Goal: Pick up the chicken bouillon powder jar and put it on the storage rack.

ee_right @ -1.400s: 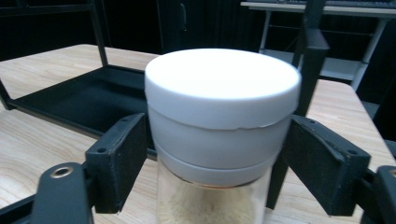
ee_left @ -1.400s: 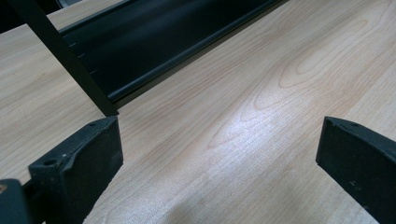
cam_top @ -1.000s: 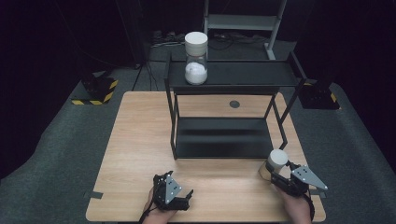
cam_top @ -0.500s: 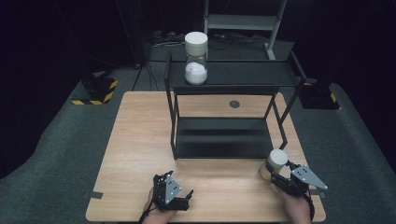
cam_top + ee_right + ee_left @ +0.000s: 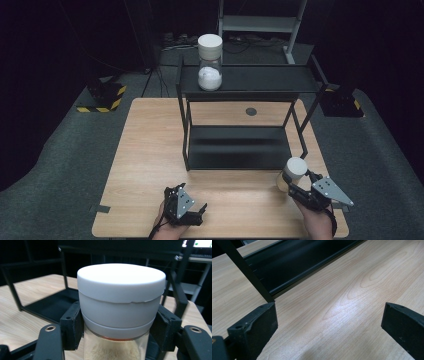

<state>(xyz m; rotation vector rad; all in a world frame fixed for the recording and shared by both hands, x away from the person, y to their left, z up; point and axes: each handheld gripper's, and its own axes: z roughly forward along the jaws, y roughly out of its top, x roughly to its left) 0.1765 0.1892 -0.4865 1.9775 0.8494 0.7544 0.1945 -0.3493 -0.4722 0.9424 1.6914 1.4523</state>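
Our right claw (image 5: 295, 186) is clamped on a white-lidded jar (image 5: 293, 173), just in front of the black shelf's (image 5: 250, 80) right foot; shelving it beside the other jar (image 5: 210, 62) remains. Our left claw (image 5: 192, 212) rests apart on the counter (image 5: 145, 150).

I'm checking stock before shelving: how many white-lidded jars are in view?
2. One jar stands on the top of the black shelf, at its left end. The other jar is clamped in the right gripper at the table's right front.
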